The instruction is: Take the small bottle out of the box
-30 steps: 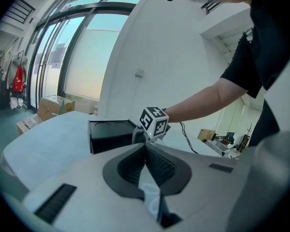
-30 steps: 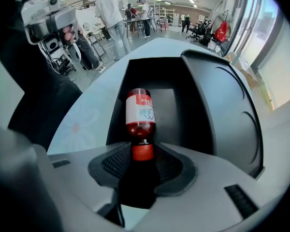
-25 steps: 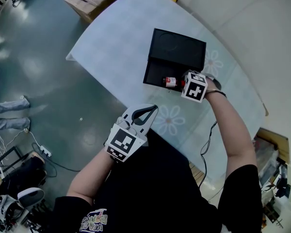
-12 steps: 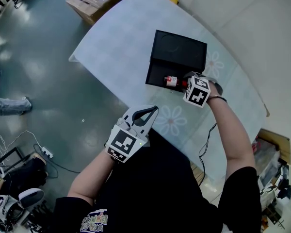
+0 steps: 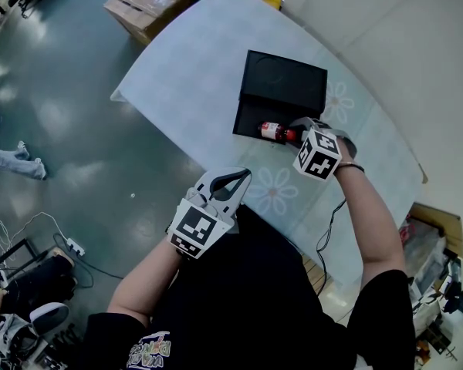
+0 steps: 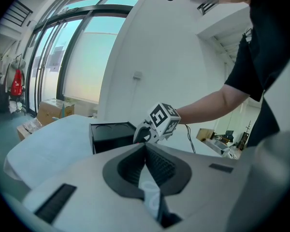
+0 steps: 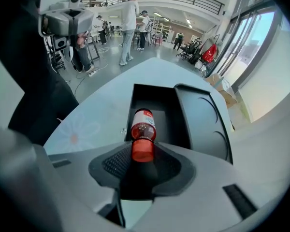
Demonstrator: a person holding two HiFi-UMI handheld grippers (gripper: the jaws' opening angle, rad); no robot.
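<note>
You wear a black short-sleeved T-shirt (image 5: 247, 299) with a multicoloured print (image 5: 150, 351) low on the front, and its sleeves end above your elbows. A thin dark band (image 5: 346, 167) circles your right wrist, and a thin black cable (image 5: 325, 233) trails beside that forearm. Your left tongs (image 5: 240, 176) and right tongs (image 5: 295, 132) have pale grey shells, with a black ribbed teardrop-shaped lining between the jaws and short black slots on the flanks. Each carries a white block printed with black square markers, the left cube (image 5: 196, 227) and the right cube (image 5: 317, 153).
</note>
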